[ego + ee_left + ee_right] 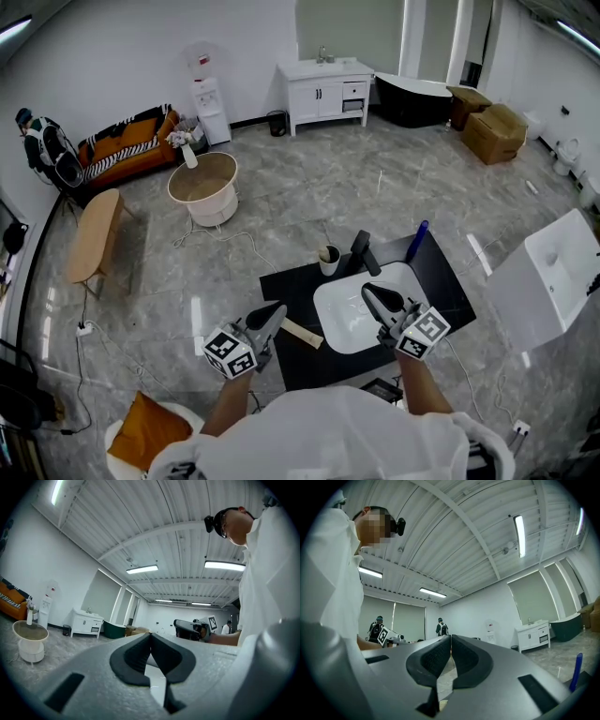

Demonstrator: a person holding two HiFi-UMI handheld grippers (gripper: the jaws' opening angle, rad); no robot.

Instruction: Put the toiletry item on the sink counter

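- Black counter (441, 281) fills the lower middle of the head view, with a white basin (342, 314) sunk into it. A pale stick (302, 332) lies flat on the black top just left of the basin. I take it for the toiletry item, though it is too small to name. If so, it is already on the counter.
- The left gripper (275, 311) hovers beside that stick. Its jaws meet at the tips with nothing between them.
- The right gripper (368, 291) hangs over the basin in the same state: pads touching, nothing held.
- Both gripper views look up at the ceiling and the far room, not at the counter. Any reach from this pose would rely on the head view alone and could land off target.
- With the jaws together, coming down on the stick would shove it rather than take it. It could slide into the basin or off the counter's lower left edge.
- A cup (328, 260) and a black faucet (361, 251) stand at the basin's upper rim. A tall blue item (418, 240) stands at the counter's upper right. A wide swing of the right gripper could tip any of them.
- Another risk is picking the wrong thing, since several small items share the counter.
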